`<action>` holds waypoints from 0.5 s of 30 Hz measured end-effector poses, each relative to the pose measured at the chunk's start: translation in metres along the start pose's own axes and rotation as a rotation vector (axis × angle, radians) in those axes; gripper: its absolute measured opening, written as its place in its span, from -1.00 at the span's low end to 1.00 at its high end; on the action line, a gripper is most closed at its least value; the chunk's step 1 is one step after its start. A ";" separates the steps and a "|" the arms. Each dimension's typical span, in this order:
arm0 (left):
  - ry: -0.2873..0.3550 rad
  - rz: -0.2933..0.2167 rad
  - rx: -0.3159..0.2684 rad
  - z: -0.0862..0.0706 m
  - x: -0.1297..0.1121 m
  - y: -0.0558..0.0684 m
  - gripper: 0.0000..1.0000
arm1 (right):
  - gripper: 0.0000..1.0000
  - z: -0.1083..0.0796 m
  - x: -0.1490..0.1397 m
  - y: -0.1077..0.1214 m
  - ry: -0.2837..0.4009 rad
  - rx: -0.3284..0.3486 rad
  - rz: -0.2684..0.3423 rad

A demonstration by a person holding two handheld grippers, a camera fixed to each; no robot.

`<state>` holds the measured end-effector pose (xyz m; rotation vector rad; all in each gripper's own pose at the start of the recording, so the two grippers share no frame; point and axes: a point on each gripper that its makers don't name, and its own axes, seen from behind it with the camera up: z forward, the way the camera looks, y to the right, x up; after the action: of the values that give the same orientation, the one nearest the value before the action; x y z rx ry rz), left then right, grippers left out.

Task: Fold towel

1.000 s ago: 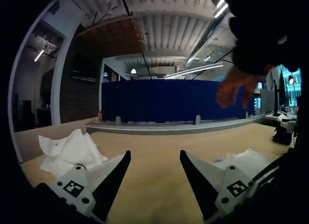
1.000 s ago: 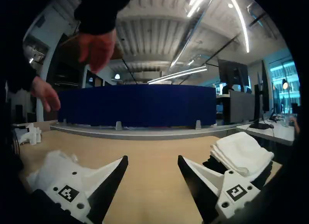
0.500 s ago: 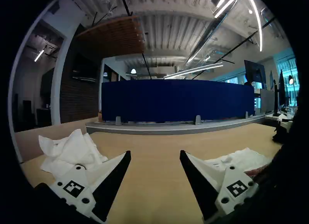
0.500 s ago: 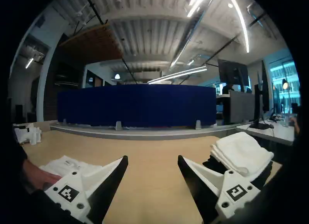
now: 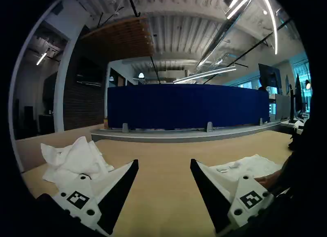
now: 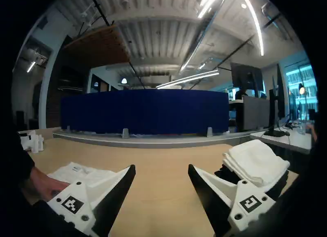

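A white towel (image 5: 245, 165) lies spread flat on the wooden table (image 5: 163, 151), to the right of my left gripper (image 5: 163, 162). A person's hand (image 5: 267, 180) rests on its near edge. The same towel (image 6: 83, 173) lies left of my right gripper (image 6: 160, 168), with the hand (image 6: 41, 188) pressing on it. Both grippers sit low over the table, open, with bare wood between their fingers. Neither touches the towel.
A crumpled heap of white towels (image 5: 73, 159) lies at the table's left end. A neat stack of folded white towels (image 6: 255, 159) sits on something black at the right end. A blue divider panel (image 6: 143, 112) closes off the table's far side, with monitors (image 6: 247, 79) beyond.
The person's bare hands came down from above, and the bunched towel between the grippers now lies spread flat under one hand. Neither gripper has moved.
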<state>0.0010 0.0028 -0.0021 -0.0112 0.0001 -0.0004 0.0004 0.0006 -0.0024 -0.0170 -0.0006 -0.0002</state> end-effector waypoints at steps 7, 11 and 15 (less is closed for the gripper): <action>0.000 0.000 0.000 0.000 0.000 -0.001 0.88 | 0.99 0.000 0.000 0.000 0.000 0.000 0.000; 0.000 0.000 0.000 0.000 -0.001 -0.001 0.88 | 0.99 0.000 0.000 0.000 0.000 0.000 0.000; 0.000 0.000 0.000 0.000 -0.001 -0.001 0.88 | 0.99 0.000 0.000 0.001 0.000 0.000 0.000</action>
<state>0.0000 0.0020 -0.0019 -0.0110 0.0002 -0.0004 0.0005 0.0012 -0.0022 -0.0172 -0.0005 -0.0003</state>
